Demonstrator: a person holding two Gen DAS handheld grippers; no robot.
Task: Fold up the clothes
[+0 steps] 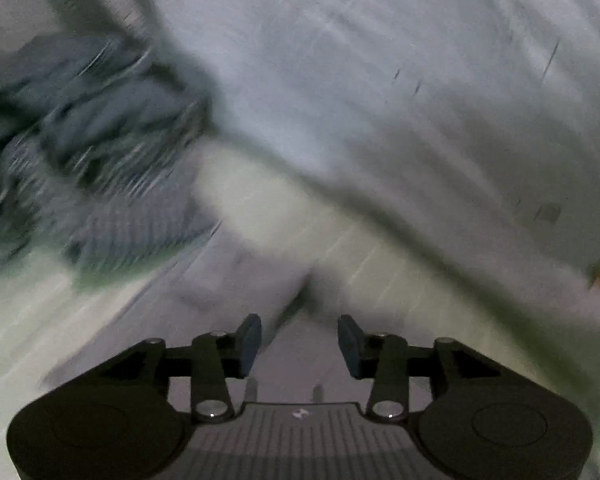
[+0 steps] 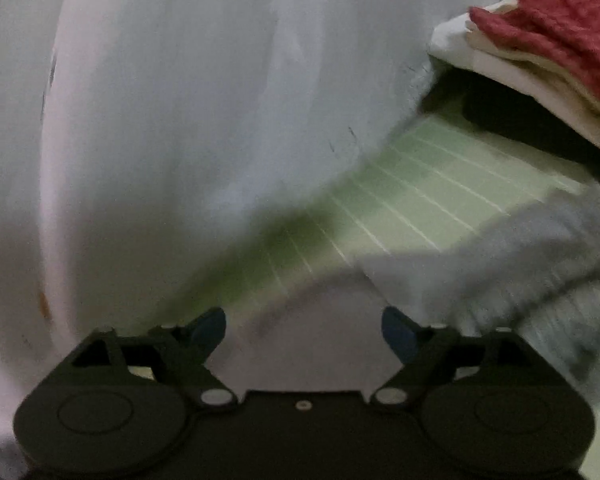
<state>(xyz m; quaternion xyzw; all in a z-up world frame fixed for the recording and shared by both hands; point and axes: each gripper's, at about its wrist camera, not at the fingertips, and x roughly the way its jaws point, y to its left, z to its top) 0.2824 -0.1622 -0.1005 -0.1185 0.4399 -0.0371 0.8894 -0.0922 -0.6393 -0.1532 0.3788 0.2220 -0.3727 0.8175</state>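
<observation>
A large white garment [image 1: 380,80] fills most of the left wrist view and also the left and middle of the right wrist view [image 2: 160,140]. It lies over a green cutting mat [image 2: 440,184] with white grid lines. My left gripper [image 1: 299,344] is open just above a fold of white cloth, nothing between its blue pads. My right gripper [image 2: 304,332] is open wide over a white cloth edge [image 2: 320,320], empty. Both views are blurred by motion.
A crumpled blue-grey garment [image 1: 100,140] lies at the left in the left wrist view. A stack of folded white cloth with a red knit piece [image 2: 560,32] on top sits at the upper right. A grey fuzzy fabric [image 2: 540,248] lies at the right.
</observation>
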